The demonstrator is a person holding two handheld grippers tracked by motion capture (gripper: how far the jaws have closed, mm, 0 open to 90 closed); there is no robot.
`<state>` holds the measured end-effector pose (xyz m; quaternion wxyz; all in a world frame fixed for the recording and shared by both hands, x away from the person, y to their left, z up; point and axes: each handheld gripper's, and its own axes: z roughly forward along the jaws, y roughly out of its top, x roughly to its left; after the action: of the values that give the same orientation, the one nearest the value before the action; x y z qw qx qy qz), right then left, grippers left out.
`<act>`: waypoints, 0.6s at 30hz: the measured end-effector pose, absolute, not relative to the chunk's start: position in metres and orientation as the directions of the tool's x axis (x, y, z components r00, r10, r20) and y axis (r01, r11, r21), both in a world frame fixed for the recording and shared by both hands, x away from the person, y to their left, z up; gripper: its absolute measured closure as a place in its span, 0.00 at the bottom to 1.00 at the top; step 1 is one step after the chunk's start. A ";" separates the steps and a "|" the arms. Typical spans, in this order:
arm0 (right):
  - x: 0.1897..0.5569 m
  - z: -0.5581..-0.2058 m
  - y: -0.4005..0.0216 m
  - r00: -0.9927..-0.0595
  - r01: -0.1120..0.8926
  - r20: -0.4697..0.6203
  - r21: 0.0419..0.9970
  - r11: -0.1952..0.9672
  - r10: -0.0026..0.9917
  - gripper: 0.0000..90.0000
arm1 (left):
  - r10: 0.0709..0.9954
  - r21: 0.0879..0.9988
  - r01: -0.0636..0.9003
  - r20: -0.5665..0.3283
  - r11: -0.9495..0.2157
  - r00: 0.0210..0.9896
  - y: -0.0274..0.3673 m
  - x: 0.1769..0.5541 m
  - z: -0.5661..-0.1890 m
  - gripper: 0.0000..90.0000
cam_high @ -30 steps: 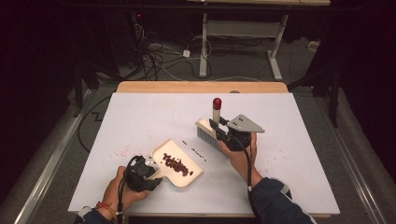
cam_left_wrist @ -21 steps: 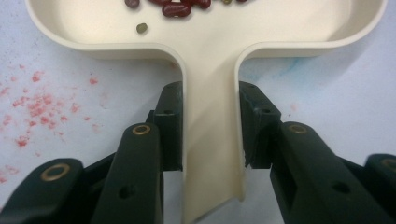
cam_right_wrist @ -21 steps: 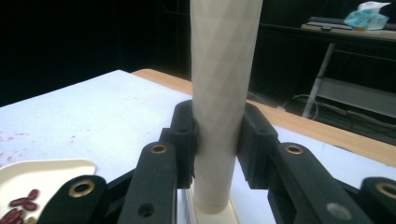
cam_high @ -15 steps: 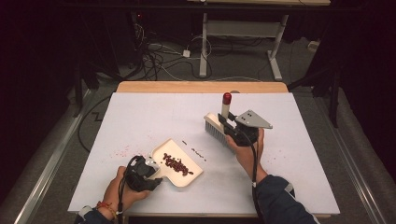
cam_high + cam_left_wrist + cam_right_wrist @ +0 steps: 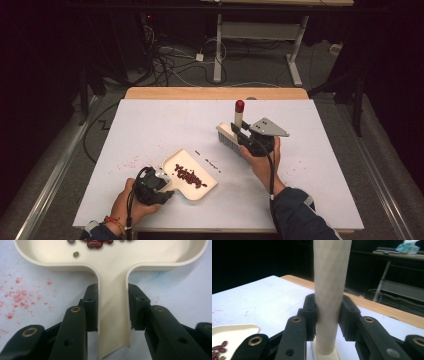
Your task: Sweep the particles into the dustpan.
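A cream dustpan point(image 5: 200, 187) lies on the white table at the front left, with several red beans point(image 5: 189, 176) in it. My left gripper point(image 5: 167, 182) is shut on its handle; in the left gripper view the pads point(image 5: 91, 302) press the handle of the dustpan point(image 5: 112, 270) from both sides, beans point(image 5: 95, 244) beyond. My right gripper point(image 5: 242, 134) is shut on the cream handle of a brush point(image 5: 229, 136) with a red tip, held just above the table right of the pan. The brush handle point(image 5: 332, 277) stands upright between the right gripper point(image 5: 328, 307) jaws.
A few loose beans point(image 5: 212, 162) lie on the table just beyond the pan's mouth. Red stains point(image 5: 129, 162) mark the sheet left of the pan. A wooden strip point(image 5: 215, 93) edges the table's far side; cables and desk legs point(image 5: 218, 45) are on the floor behind.
My right gripper has carried the brush a little to the right and farther from the dustpan. The left gripper and the dustpan have stayed put.
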<state>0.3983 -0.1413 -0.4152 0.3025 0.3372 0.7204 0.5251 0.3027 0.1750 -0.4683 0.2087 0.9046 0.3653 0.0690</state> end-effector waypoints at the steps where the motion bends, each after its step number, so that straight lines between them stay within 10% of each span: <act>1: 0.397 -0.415 -0.139 -0.593 0.162 -0.091 0.960 0.229 0.800 0.79 | 0.691 0.429 0.632 -0.026 -0.645 0.723 0.175 0.303 -0.468 0.71; 18: 0.354 -0.423 -0.087 -0.705 0.110 -0.119 0.956 0.274 0.699 0.78 | 0.694 0.421 0.630 0.000 -0.653 0.720 0.170 0.301 -0.468 0.71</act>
<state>0.3538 -0.0870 -0.4230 0.2734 0.2697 0.7498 0.5389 0.3014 0.1696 -0.4675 0.1999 0.9054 0.3657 0.0805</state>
